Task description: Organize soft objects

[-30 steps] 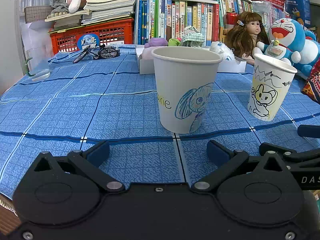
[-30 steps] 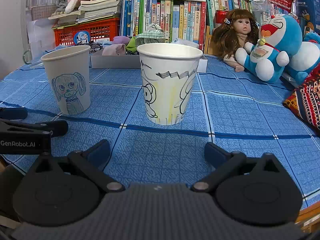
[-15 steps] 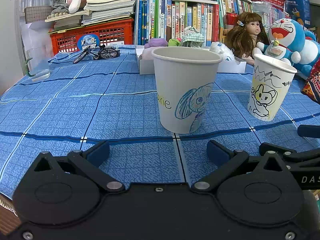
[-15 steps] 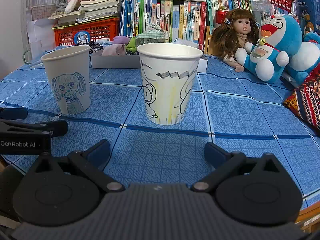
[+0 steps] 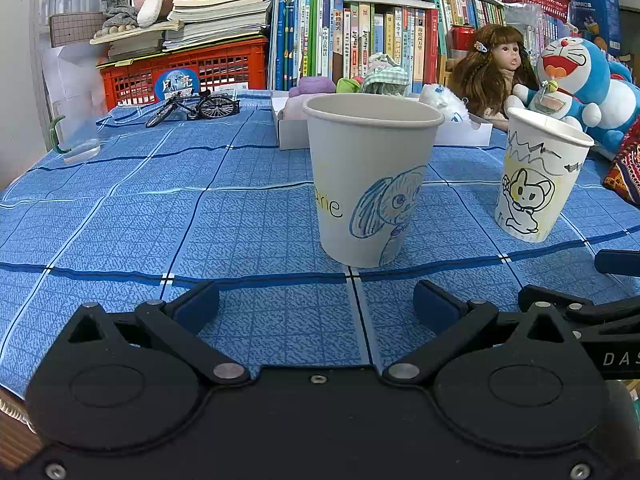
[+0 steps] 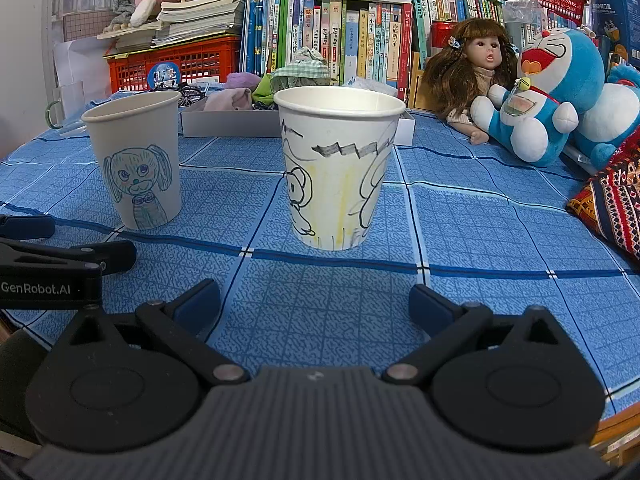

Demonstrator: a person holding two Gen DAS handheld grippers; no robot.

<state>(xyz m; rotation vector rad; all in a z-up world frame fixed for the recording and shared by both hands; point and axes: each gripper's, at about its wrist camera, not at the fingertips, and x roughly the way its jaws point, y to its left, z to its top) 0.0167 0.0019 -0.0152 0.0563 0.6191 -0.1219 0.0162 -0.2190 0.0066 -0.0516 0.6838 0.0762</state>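
Note:
A white shallow box (image 5: 292,136) at the back of the blue checked table holds several soft cloth items: purple (image 5: 312,85), green (image 5: 348,85) and a checked one (image 5: 384,78). The box (image 6: 224,122) and the cloth items also show in the right wrist view. My left gripper (image 5: 316,306) is open and empty, just short of a paper cup with a blue dog drawing (image 5: 370,176). My right gripper (image 6: 314,304) is open and empty, just short of a paper cup with yellow and black drawings (image 6: 338,172).
A doll (image 6: 472,76) and a blue Doraemon plush (image 6: 552,96) sit at the back right. A red crate (image 5: 180,72) with books, a toy bicycle (image 5: 196,108), a clear mug (image 5: 76,128) and a bookshelf stand at the back. A patterned cloth (image 6: 612,200) lies right.

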